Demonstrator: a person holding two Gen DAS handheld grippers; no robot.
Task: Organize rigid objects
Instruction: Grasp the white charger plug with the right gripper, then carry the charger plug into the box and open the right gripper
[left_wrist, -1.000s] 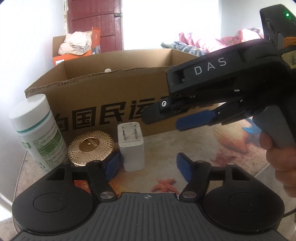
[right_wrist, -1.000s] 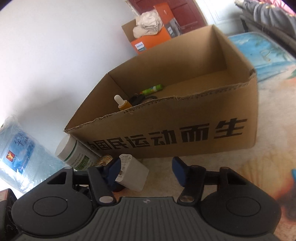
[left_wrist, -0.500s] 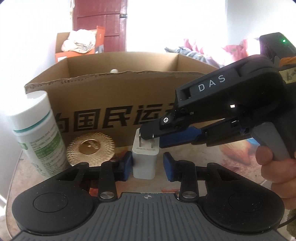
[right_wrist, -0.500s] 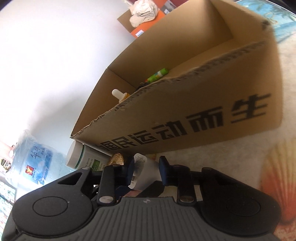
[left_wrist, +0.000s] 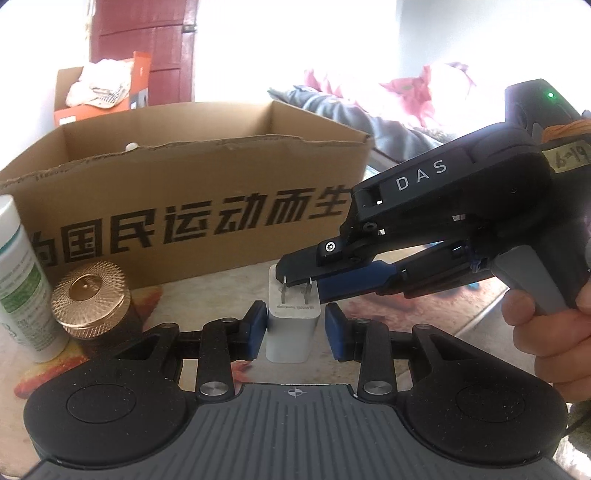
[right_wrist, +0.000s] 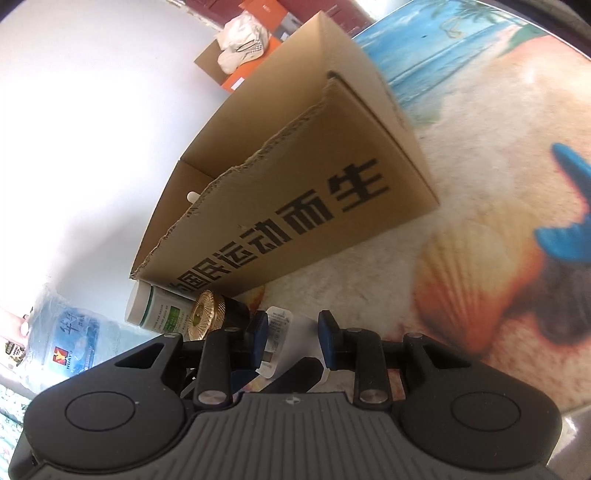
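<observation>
at the far left of the left wrist view a white bottle with a green label stands on the patterned tabletop, and just to its right sits a dark jar with a ribbed gold lid. behind both runs the front wall of an open cardboard box printed with black characters; a small white tip shows above its torn edge. in front of the box, near the middle, the white charger stands upright on the tabletop with its two metal prongs pointing up. the left gripper brackets the charger's body: its left blue pad is against the charger's side, while a thin gap shows at the right pad, so the jaws are narrowed around the charger without clearly clamping it. from the right, the right gripper, held by a hand, reaches in at the charger's top, and its fingers meet over the prongs. in the right wrist view the scene is rolled: bottle, jar, then the charger sits between the right gripper's blue pads, the left pad on it and the right pad close by; whether it is truly pinched i cannot tell. the box lies beyond, with the seashell print spreading to the right.
</observation>
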